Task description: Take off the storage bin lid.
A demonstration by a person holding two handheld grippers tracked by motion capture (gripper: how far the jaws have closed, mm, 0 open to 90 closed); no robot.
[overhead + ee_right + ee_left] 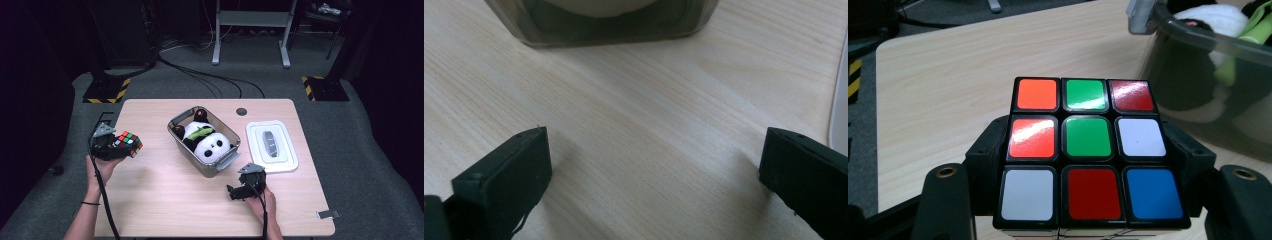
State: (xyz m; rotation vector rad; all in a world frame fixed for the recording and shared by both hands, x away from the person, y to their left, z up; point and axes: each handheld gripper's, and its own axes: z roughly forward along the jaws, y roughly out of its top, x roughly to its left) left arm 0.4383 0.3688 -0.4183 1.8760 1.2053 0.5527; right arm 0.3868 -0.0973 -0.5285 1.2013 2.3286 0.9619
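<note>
Ok, high view: my left gripper [118, 148] holds the cube [128, 143] above the tabletop's [165, 200] left edge, forearm coming straight in; bin [176, 125] with panda [210, 142] mid-table. Right gripper [239, 190] rests near the bin.

Left gripper view: jaws clamp the cube [1088, 150] on opposite faces. Rigid, light, slick stickers; I'd grip flat sides, not corners.

Right gripper view: jaws wide apart, empty.

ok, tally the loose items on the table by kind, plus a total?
Puzzle cube: 1, held in the left gripper
Plush panda: 1, inside the bin
Clear bin: 1
White lid: 1, flat on the table beside the bin
Total: 4
</note>
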